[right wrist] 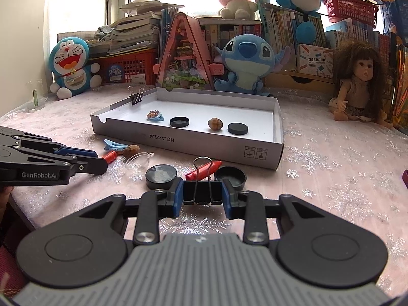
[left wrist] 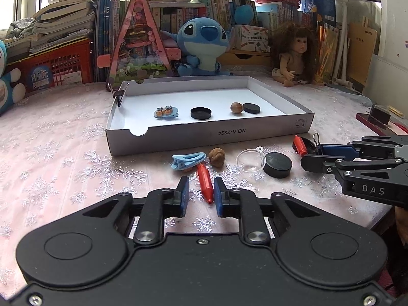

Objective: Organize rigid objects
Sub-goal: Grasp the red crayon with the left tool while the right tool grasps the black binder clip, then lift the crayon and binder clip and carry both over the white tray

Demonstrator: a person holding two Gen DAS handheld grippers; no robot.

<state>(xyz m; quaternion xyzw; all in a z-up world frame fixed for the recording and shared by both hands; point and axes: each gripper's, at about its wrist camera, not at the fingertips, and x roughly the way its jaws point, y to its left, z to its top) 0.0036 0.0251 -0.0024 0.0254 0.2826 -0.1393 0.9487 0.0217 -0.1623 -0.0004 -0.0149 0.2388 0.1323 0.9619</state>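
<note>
While the two grippers are being kept low over the pink cloth with silver snowflakes (left wrist: pixel 63 153), the black binder clip with wire handles (right wrist: pixel 202 191) is being gripped by the right gripper (right wrist: pixel 202 195), its blue pads pressed on both ends of the clip body. In the left wrist view, the left gripper (left wrist: pixel 201 193) is being closed around the red plastic crayon-shaped piece (left wrist: pixel 204 183). The right pad is touching it, but whether the left pad is touching too cannot be told, because a small gap is seen there.

The shallow white cardboard tray (left wrist: pixel 204 137) is lying further away on the cloth. Inside it, a small blue clip with brown beads (left wrist: pixel 165 112), an open black round lid (left wrist: pixel 201 113), a brown nut (left wrist: pixel 236 107) and a flat black disc (left wrist: pixel 251 107) are being shown in a row, and a second black binder clip (right wrist: pixel 136 98) is fixed on the left wall.

In front of the tray, a blue hair clip (left wrist: pixel 187 160), a second brown nut (left wrist: pixel 216 156), a clear plastic half-dome (left wrist: pixel 250 160) and a thick black puck (left wrist: pixel 278 164) are lying near each other. A second red piece (right wrist: pixel 204 172) and a black cap (right wrist: pixel 230 176) are being partly hidden behind the held clip.
</note>
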